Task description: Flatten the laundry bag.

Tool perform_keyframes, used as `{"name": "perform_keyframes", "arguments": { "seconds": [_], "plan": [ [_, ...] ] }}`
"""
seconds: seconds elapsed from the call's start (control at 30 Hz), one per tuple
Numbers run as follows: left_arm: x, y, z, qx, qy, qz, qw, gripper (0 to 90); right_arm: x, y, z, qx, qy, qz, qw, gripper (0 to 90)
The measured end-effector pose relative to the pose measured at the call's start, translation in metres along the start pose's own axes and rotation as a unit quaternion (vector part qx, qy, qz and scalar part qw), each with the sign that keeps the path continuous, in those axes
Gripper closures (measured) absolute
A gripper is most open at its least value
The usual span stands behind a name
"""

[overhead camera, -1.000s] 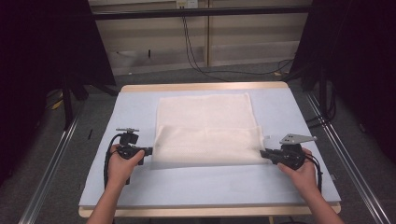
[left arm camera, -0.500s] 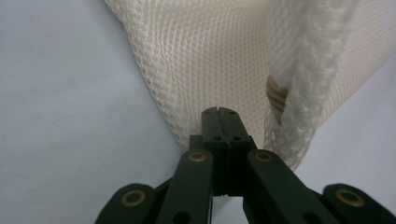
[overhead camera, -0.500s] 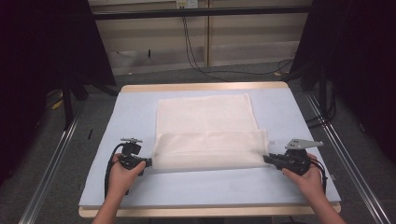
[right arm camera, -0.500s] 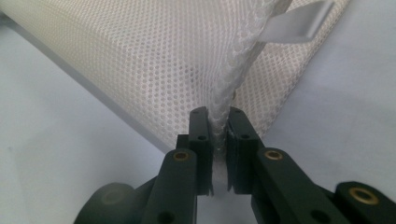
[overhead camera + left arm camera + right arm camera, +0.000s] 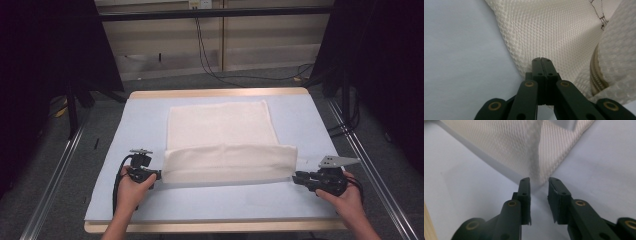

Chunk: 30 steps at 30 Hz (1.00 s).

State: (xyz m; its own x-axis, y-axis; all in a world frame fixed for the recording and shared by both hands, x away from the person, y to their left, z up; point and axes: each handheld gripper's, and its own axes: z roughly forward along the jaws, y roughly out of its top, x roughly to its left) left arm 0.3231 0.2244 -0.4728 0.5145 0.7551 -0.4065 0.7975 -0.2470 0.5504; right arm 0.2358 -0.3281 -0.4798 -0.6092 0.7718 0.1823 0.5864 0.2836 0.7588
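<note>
The high view looks forward and down over the whole pale blue table [image 5: 300, 125]. Both gripper views sit low and close, looking along black jaws at the cream woven cloth [image 5: 220, 135], shared by all three.

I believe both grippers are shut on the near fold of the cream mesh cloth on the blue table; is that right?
Not quite. The left gripper is shut on the cream mesh cloth, as the left gripper view shows. The right gripper is open: in the right gripper view its fingers stand apart, with the cloth's corner just beyond their tips. The cloth does lie on the blue table.
</note>
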Motion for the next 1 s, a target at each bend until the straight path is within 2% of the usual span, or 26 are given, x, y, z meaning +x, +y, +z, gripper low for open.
{"name": "perform_keyframes", "arguments": {
  "seconds": [0.07, 0.17, 0.23, 0.3, 0.37, 0.4, 0.47, 0.53, 0.57, 0.63, 0.73, 0.77, 0.9, 0.93, 1.0],
  "plan": [
    [0.002, 0.000, 0.000, 0.000, -0.003, -0.002, 1.0000, 90.0, -0.005, -0.006, -0.006, 0.003, -0.012, 0.000, 0.9999, 71.0],
    [0.002, -0.001, 0.000, -0.004, -0.008, -0.011, 0.9999, 90.0, -0.013, -0.008, -0.010, -0.004, -0.035, 0.019, 0.9992, 70.8],
    [0.001, -0.001, 0.000, -0.002, -0.001, -0.003, 1.0000, 90.0, -0.016, -0.004, -0.009, -0.013, -0.041, 0.026, 0.9987, 70.1],
    [0.000, -0.001, 0.000, -0.003, 0.002, -0.002, 1.0000, 90.0, -0.018, 0.001, -0.007, -0.014, -0.038, 0.030, 0.9988, 70.1],
    [0.000, -0.001, 0.000, -0.004, 0.004, -0.002, 1.0000, 90.0, -0.019, 0.004, -0.004, -0.015, -0.041, 0.026, 0.9987, 70.1],
    [0.001, -0.001, 0.000, -0.001, -0.001, -0.003, 1.0000, 90.0, -0.021, 0.010, 0.002, -0.009, -0.048, 0.022, 0.9985, 70.9],
    [0.001, -0.001, 0.000, -0.002, -0.001, -0.002, 1.0000, 90.0, -0.027, 0.016, 0.008, -0.016, -0.052, 0.026, 0.9982, 74.7],
    [0.001, -0.001, 0.000, -0.002, 0.000, -0.003, 1.0000, 90.0, -0.030, 0.022, 0.014, -0.030, -0.046, 0.040, 0.9977, 78.8],
    [0.001, -0.001, 0.000, -0.002, 0.000, -0.003, 1.0000, 90.0, -0.031, 0.025, 0.016, -0.031, -0.047, 0.038, 0.9977, 81.5],
    [-0.001, -0.001, 0.000, -0.004, 0.003, -0.002, 1.0000, 90.0, -0.028, 0.031, 0.021, -0.039, -0.020, 0.041, 0.9982, 82.0],
    [-0.001, -0.001, -0.001, -0.002, 0.005, 0.002, 1.0000, 90.0, -0.025, 0.032, 0.023, -0.046, -0.005, 0.042, 0.9981, 82.8],
    [-0.001, -0.001, -0.001, -0.002, 0.005, 0.002, 1.0000, 90.0, -0.020, 0.031, 0.024, -0.030, 0.010, 0.031, 0.9990, 82.8],
    [-0.003, -0.002, -0.002, -0.005, 0.008, 0.004, 0.9999, 89.0, -0.012, 0.028, 0.022, -0.012, 0.032, 0.001, 0.9994, 82.2],
    [-0.003, -0.002, -0.002, -0.004, 0.006, 0.002, 1.0000, 88.8, -0.010, 0.028, 0.021, -0.007, 0.038, -0.014, 0.9991, 82.2],
    [-0.003, -0.002, -0.003, -0.005, 0.006, 0.003, 1.0000, 88.1, -0.008, 0.027, 0.020, -0.004, 0.043, -0.019, 0.9989, 82.1]
  ]
}}
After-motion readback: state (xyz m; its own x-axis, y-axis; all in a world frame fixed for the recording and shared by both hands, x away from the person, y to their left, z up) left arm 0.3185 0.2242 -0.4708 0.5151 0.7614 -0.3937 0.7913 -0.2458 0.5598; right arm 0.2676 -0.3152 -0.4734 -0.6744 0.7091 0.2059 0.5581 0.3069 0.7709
